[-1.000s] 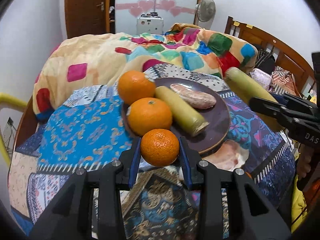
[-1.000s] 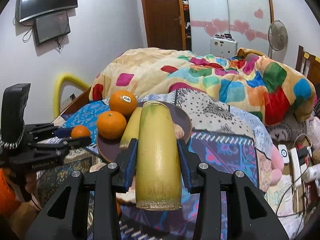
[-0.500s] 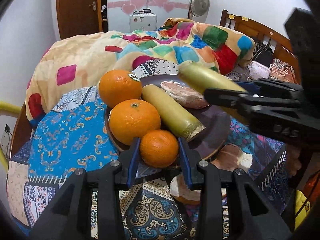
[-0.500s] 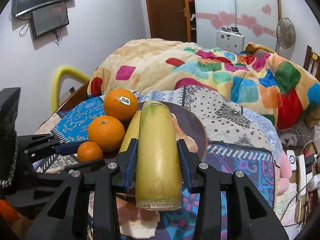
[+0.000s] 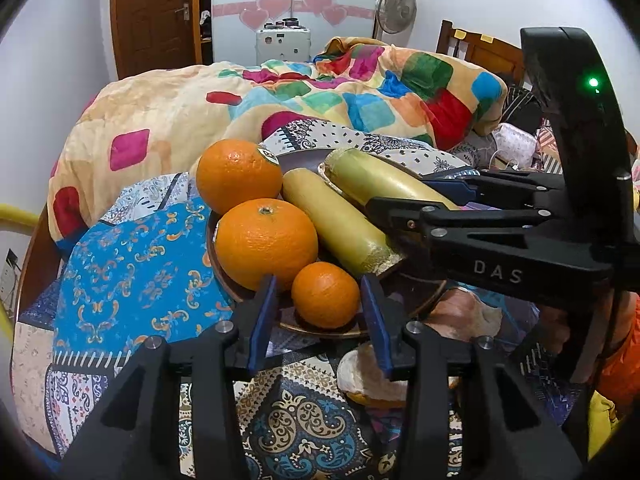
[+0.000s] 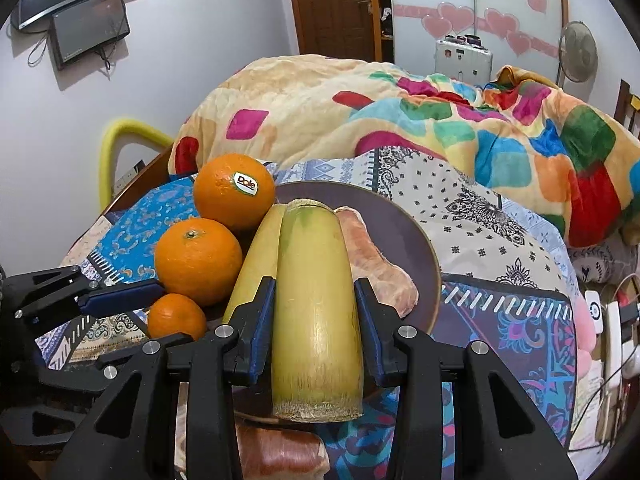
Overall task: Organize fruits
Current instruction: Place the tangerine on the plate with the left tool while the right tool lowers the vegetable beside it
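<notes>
A small mandarin (image 5: pixel 325 295) rests on the near rim of the dark plate (image 5: pixel 414 294), beside two big oranges (image 5: pixel 266 242) and a yellow stalk piece (image 5: pixel 336 220). My left gripper (image 5: pixel 318 280) straddles the mandarin; its jaws are opening and a gap shows on both sides of the fruit. My right gripper (image 6: pixel 314 284) is shut on a thick yellow-green stalk piece (image 6: pixel 316 312), held just over the plate (image 6: pixel 396 224) between the lying stalk and a pinkish tuber (image 6: pixel 376 256). The left wrist view shows that gripper (image 5: pixel 400 192) coming in from the right.
The plate sits on a patterned cloth (image 5: pixel 132 264) over a bed. A colourful quilt (image 5: pixel 360 92) is heaped behind it. Two more pale tubers (image 5: pixel 372 376) lie off the plate near its front edge. A wooden headboard (image 5: pixel 480 48) stands far right.
The left jaws have spread off the mandarin, which now sits on the plate's rim. The right gripper has carried its stalk leftward and lower, over the plate.
</notes>
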### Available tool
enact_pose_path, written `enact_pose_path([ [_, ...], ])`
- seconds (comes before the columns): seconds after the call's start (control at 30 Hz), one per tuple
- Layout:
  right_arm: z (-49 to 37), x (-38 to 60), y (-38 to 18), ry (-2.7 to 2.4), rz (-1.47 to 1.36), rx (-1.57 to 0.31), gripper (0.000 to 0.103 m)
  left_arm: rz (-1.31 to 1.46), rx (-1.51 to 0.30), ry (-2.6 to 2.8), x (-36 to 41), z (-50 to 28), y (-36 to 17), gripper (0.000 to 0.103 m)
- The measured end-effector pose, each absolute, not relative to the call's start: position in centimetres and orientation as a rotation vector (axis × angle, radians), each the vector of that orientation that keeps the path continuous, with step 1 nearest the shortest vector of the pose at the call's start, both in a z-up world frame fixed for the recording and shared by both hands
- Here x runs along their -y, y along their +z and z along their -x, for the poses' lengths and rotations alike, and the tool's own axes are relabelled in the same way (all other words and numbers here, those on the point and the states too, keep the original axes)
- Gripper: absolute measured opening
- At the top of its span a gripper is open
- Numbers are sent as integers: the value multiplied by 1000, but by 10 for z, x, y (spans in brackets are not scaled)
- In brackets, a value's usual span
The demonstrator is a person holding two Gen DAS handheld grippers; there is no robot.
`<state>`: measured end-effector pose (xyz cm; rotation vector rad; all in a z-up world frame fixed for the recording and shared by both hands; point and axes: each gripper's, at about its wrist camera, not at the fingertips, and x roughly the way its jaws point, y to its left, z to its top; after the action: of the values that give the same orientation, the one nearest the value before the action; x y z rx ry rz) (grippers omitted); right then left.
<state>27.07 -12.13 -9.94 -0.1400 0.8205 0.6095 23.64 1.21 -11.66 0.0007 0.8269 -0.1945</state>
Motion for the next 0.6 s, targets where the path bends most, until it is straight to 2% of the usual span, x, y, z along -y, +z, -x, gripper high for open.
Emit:
enact_pose_path([
  [0.27, -261, 123, -87, 600, 157, -782, 37, 17, -816, -184, -17, -228, -110, 48],
  [0.6, -209, 149, -59, 606, 188, -692, 37, 28, -783, -157, -24, -197, -87, 53],
])
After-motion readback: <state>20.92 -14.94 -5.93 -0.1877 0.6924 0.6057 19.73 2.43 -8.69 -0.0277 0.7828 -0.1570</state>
